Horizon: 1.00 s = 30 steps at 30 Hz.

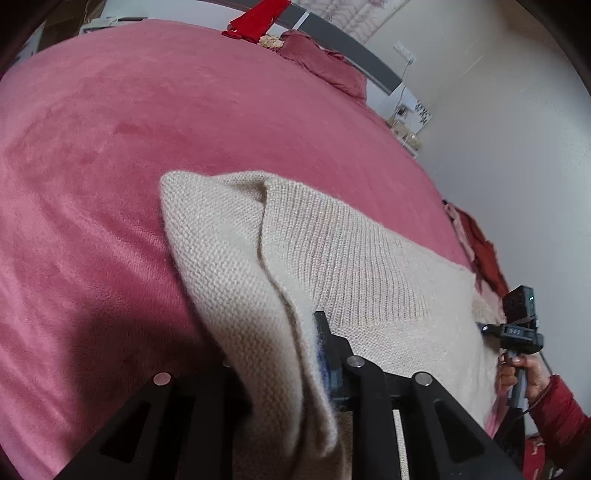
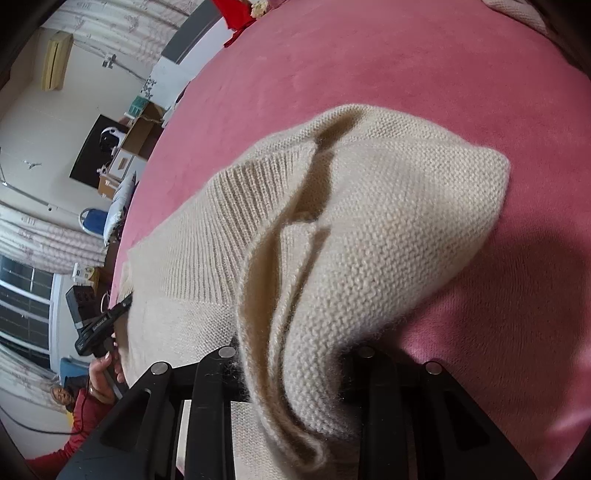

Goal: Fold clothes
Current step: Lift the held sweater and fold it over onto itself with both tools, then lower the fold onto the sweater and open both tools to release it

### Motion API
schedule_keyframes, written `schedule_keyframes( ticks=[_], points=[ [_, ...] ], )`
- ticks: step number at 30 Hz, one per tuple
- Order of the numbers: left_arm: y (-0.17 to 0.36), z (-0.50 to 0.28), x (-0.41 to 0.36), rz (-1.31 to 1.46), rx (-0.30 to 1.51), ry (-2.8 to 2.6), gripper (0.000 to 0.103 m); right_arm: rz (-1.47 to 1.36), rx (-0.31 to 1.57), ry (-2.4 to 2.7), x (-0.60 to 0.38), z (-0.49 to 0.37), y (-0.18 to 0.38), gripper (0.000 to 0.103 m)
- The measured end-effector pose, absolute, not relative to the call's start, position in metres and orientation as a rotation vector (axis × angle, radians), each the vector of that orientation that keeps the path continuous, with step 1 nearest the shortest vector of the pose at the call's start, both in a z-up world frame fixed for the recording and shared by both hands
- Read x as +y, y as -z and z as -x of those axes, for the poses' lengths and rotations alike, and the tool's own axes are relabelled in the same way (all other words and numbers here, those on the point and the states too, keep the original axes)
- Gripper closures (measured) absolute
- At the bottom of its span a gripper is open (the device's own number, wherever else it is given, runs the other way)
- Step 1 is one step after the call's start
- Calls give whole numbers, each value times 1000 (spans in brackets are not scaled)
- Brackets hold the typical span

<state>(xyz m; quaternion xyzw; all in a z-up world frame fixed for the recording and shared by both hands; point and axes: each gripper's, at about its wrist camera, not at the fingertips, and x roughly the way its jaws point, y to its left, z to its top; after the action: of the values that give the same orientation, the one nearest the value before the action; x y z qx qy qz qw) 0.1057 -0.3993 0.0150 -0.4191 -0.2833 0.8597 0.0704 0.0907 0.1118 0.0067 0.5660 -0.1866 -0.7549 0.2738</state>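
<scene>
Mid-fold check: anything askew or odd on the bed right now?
Nothing damaged. The cream sweater lies on the pink blanket with bunched folds of knit pinched in both the left hand-held gripper and the right hand-held gripper, so those edges look rumpled. Loose red clothes sit at the bed's edge.

Broad stretches of the pink bed [image 1: 166, 110] lie open beyond the cream sweater [image 1: 332, 258], while a red garment [image 1: 258, 18], a dark pink pillow [image 1: 325, 62] and heaped red clothes [image 1: 484, 254] crowd its far edges.
</scene>
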Motion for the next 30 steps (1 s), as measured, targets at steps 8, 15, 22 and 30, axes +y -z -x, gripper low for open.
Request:
schedule_keyframes(
  ticks=[8, 15, 22, 30],
  points=[
    [-23, -108, -391, 1252, -647, -2678, 81, -1476, -411, 2158, 99, -95, -19, 78],
    [-58, -130, -389, 1053, -747, -2719, 91, -1343, -476, 2246, 97, -105, -59, 81],
    [-100, -139, -368, 931, -740, -2678, 91, -1228, -493, 2182, 69, -110, -121, 81],
    [-146, -194, -404, 741, -860, -2731, 91, -1114, -442, 2080, 7, -111, -189, 81]
  ],
)
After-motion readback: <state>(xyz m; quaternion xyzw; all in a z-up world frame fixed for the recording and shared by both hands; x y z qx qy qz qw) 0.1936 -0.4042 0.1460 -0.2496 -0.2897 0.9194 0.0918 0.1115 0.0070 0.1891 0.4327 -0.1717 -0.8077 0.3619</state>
